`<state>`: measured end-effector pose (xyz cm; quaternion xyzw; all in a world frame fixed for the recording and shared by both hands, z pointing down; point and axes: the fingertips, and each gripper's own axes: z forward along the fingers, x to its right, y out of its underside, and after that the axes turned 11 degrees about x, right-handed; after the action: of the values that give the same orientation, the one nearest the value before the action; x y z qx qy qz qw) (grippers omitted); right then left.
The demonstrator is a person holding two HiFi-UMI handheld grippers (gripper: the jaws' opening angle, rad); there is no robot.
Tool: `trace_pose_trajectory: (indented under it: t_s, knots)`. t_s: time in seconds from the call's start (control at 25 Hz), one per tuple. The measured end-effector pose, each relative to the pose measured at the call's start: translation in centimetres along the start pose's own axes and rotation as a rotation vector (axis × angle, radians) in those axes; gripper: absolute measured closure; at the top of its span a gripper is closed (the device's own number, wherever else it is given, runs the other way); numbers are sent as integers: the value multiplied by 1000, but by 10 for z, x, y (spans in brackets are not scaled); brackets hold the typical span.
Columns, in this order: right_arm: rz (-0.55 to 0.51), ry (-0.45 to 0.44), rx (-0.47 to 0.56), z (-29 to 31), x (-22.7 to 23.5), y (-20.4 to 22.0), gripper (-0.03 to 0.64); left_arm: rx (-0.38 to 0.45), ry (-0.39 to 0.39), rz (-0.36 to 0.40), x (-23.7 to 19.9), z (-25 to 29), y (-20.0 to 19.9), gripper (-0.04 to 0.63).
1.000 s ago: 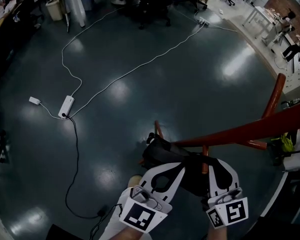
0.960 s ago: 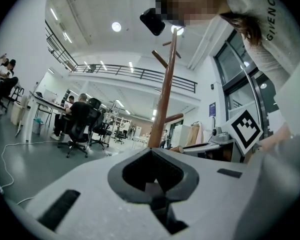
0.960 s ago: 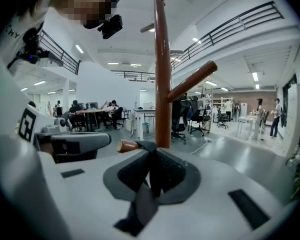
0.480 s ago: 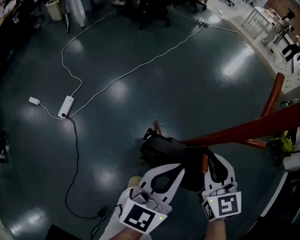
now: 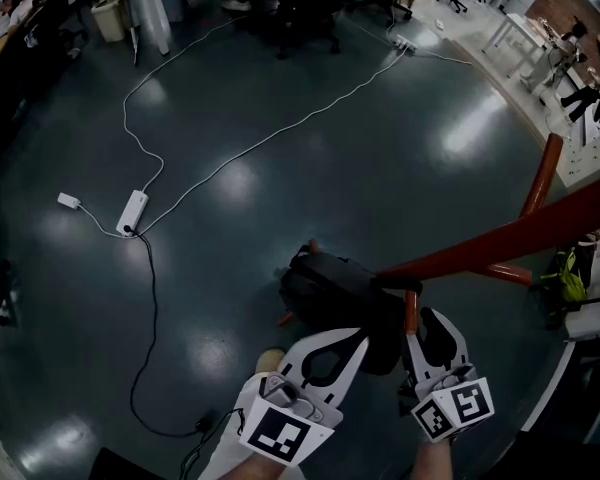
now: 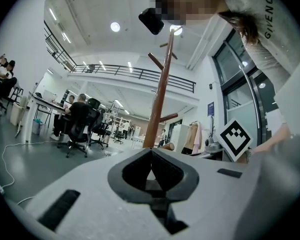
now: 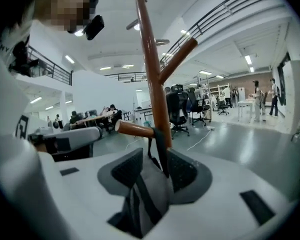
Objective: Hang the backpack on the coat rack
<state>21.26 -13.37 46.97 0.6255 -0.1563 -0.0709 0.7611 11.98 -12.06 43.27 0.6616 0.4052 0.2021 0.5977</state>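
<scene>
The black backpack (image 5: 325, 283) hangs low beside the red-brown coat rack (image 5: 500, 243), just beyond both grippers in the head view. My right gripper (image 5: 417, 320) is shut on a backpack strap (image 7: 157, 144). In the right gripper view that strap runs up from the jaws (image 7: 152, 171) and over a short peg (image 7: 132, 129) on the rack pole (image 7: 150, 69). My left gripper (image 5: 358, 336) is shut at the backpack's near side. Its own view shows nothing between the pads (image 6: 151, 156) and the rack pole (image 6: 160, 94) ahead.
A white power strip (image 5: 132, 212) with a white cable (image 5: 270, 133) and a black cable (image 5: 152, 318) lies on the dark glossy floor to the left. Office chairs (image 6: 77, 126) and desks stand further off. A shoe (image 5: 270, 361) shows below the grippers.
The backpack has moved further from me, up in the head view, toward the rack. The right gripper has shifted slightly right, still holding the strap. The left gripper has stayed put.
</scene>
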Motion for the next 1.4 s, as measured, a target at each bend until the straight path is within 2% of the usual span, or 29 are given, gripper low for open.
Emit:
trace_pose_trajectory:
  t_s: [0.12,0.2,0.28,0.36,0.44,0.52,0.6,0.8,0.92,1.08,1.4]
  knots:
    - [-20,-35,37,-11,-13,-6,492,0,3,-6,3,-4,0,586]
    - [-68,-64,19,-22,-24,-4,497,5,1,-18,8,-9,-2,586]
    - [-66,-66,-5,-32,-31,2,532,8,9,-11,12,-14,-4,586]
    - [-3,-51,-24,-41,-37,9,535,7,19,0,15,-21,-7,586]
    - [107,-44,-34,-51,-45,13,534,7,16,-9,17,-30,-11,586]
    - [218,-64,-18,-62,-60,8,532,7,13,-16,20,-38,-18,586]
    - [264,-101,24,-78,-77,-6,532,8,19,-11,25,-45,-25,586]
    - [135,-169,102,-108,-125,-47,535,13,16,-35,38,-60,-39,586]
    - [71,-184,140,-118,-148,-79,540,20,61,-16,52,-62,-58,586]
    - [-19,-170,196,-127,-155,-116,566,29,112,-6,70,-63,-89,586]
    - [-53,-153,296,-145,-162,-179,569,87,171,22,94,-49,-145,586]
